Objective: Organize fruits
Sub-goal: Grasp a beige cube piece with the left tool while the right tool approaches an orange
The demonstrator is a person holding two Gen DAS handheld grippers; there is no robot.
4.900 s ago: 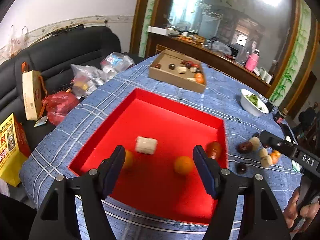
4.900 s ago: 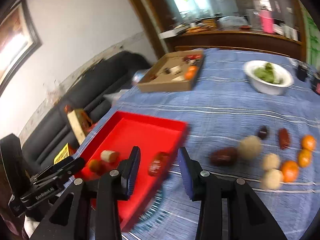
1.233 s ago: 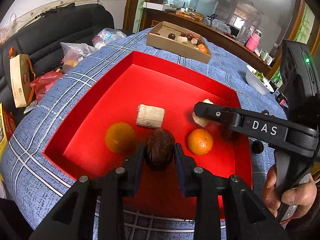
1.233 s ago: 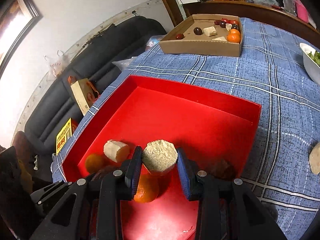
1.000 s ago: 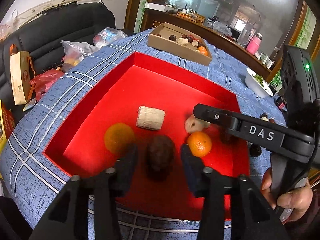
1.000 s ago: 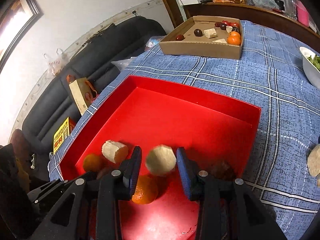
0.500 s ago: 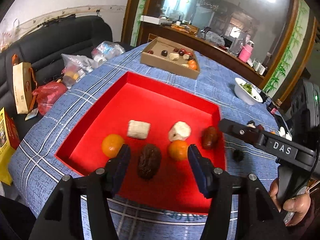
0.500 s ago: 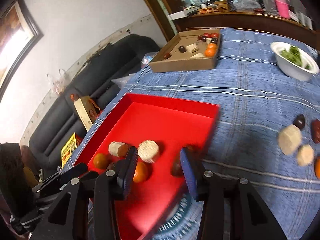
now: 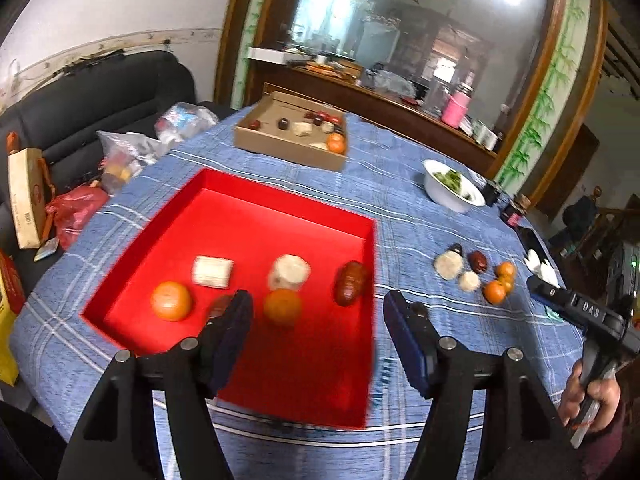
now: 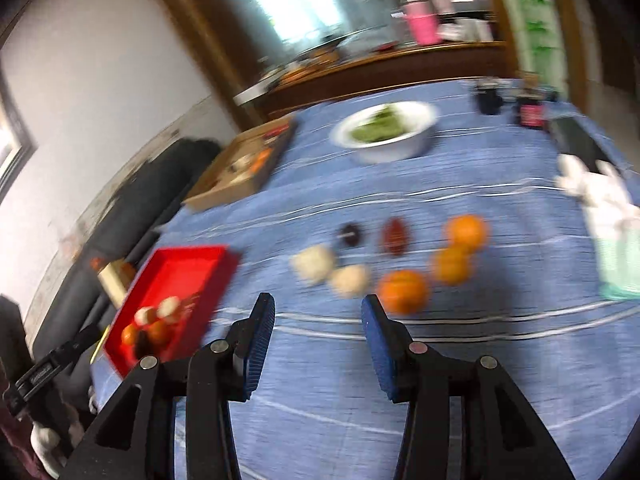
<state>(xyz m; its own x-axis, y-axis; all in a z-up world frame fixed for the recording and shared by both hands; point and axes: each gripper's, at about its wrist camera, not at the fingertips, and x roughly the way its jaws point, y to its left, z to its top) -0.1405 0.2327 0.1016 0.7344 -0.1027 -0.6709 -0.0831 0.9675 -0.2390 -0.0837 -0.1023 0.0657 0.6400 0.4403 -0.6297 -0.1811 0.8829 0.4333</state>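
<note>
A red tray point(image 9: 224, 208) on the blue checked tablecloth holds two oranges point(image 9: 171, 301), two pale chunks point(image 9: 213, 272), a reddish-brown fruit point(image 9: 351, 283) and a dark fruit partly hidden behind my left finger. My left gripper point(image 9: 318, 330) is open and empty above the tray's near right part. My right gripper point(image 10: 318, 326) is open and empty, facing a loose group on the cloth: three oranges point(image 10: 403, 291), two pale pieces point(image 10: 314, 263), two dark fruits point(image 10: 351, 233). The group also shows in the left wrist view point(image 9: 472, 272).
A cardboard box point(image 9: 292, 148) with more fruit stands at the far end. A white bowl of greens point(image 10: 386, 132) sits beyond the loose fruit. A white glove point(image 10: 600, 192) and dark jars point(image 10: 488, 98) lie at the right. A black sofa with bags point(image 9: 80, 120) is on the left.
Both grippers let go of their fruit in the tray and opened. The left one pulled back and up. The right one swung right, away from the tray, toward the loose fruit.
</note>
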